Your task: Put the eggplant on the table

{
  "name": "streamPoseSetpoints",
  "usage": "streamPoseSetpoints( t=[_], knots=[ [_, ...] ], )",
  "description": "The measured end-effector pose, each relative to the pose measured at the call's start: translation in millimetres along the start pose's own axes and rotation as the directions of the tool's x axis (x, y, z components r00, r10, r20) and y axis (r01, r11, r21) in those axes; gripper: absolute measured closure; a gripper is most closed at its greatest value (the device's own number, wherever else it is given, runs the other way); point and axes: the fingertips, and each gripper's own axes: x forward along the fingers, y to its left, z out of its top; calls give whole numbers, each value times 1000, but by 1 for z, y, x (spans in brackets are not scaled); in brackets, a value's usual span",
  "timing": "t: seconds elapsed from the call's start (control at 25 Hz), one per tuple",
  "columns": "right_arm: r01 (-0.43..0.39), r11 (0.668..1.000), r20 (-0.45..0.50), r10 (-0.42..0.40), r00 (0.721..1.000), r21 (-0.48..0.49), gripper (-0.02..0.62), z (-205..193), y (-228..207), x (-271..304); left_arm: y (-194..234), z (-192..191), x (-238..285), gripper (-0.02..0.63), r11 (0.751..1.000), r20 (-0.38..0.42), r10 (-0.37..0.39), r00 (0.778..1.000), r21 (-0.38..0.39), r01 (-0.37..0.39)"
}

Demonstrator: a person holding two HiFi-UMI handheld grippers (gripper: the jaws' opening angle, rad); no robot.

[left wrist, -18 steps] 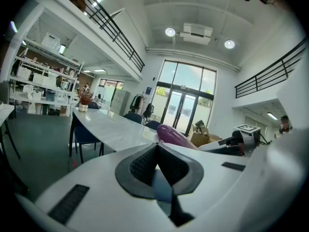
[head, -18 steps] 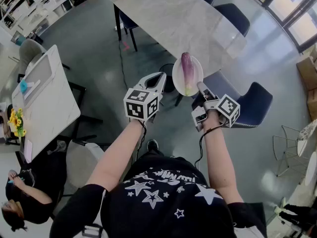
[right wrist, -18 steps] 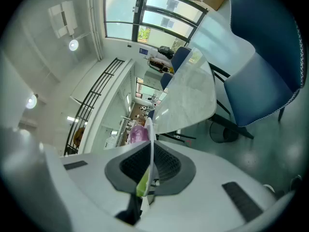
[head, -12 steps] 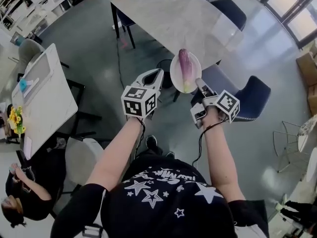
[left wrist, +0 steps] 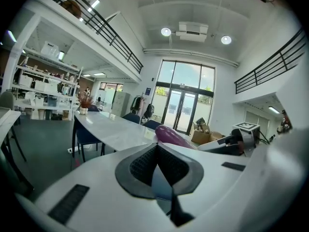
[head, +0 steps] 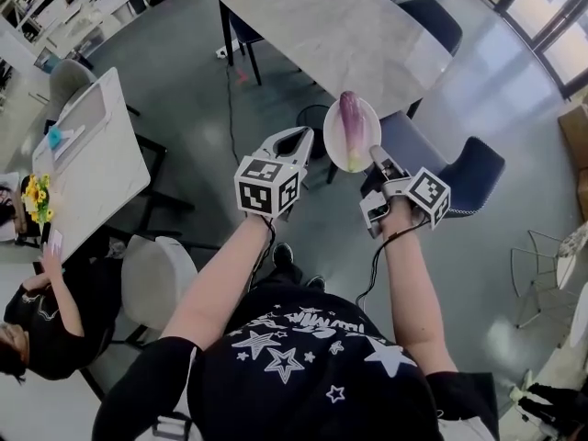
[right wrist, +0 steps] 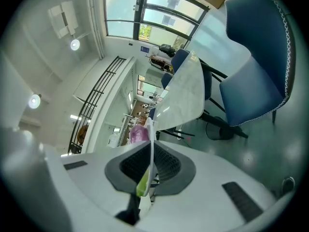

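Observation:
A purple eggplant (head: 351, 122) lies on a white plate (head: 335, 150) held in the air beside the near corner of the long marble table (head: 340, 26). My right gripper (head: 375, 154) is shut on the plate's near rim; in the right gripper view the thin plate edge (right wrist: 150, 144) runs between the pads, with the eggplant (right wrist: 139, 133) beyond. My left gripper (head: 301, 136) hovers just left of the plate, shut with nothing in it. In the left gripper view the pads (left wrist: 140, 166) meet, and the eggplant (left wrist: 171, 135) shows above them.
Blue chairs (head: 473, 177) stand along the marble table's right side, one directly below the plate. A white desk (head: 87, 173) with yellow flowers (head: 35, 196) is at the left, with a person (head: 46, 329) seated beside it. Grey floor lies between.
Both grippers and the plate with the eggplant have kept their hold and spacing. The whole view has shifted slightly as the person moves by the marble table's corner.

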Motion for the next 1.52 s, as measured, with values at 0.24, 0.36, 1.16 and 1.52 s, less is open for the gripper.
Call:
streamPoseSetpoints(
  t=[0.24,0.36,1.16,1.52],
  knots=[
    [-30,999,2,30,1000,-13,577,0,11,-3,-8,4,-9,598,1000,12,10,1000,16,-10],
    [-38,999,3,38,999,-14,577,-1,16,0,-6,8,-10,598,1000,19,15,1000,24,-15],
    [-23,999,34,24,999,-24,577,4,25,26,22,21,4,598,1000,38,-12,999,6,12],
    [-3,1000,57,4,998,-29,577,2,31,54,57,31,6,598,1000,49,-30,998,3,30]
  ],
)
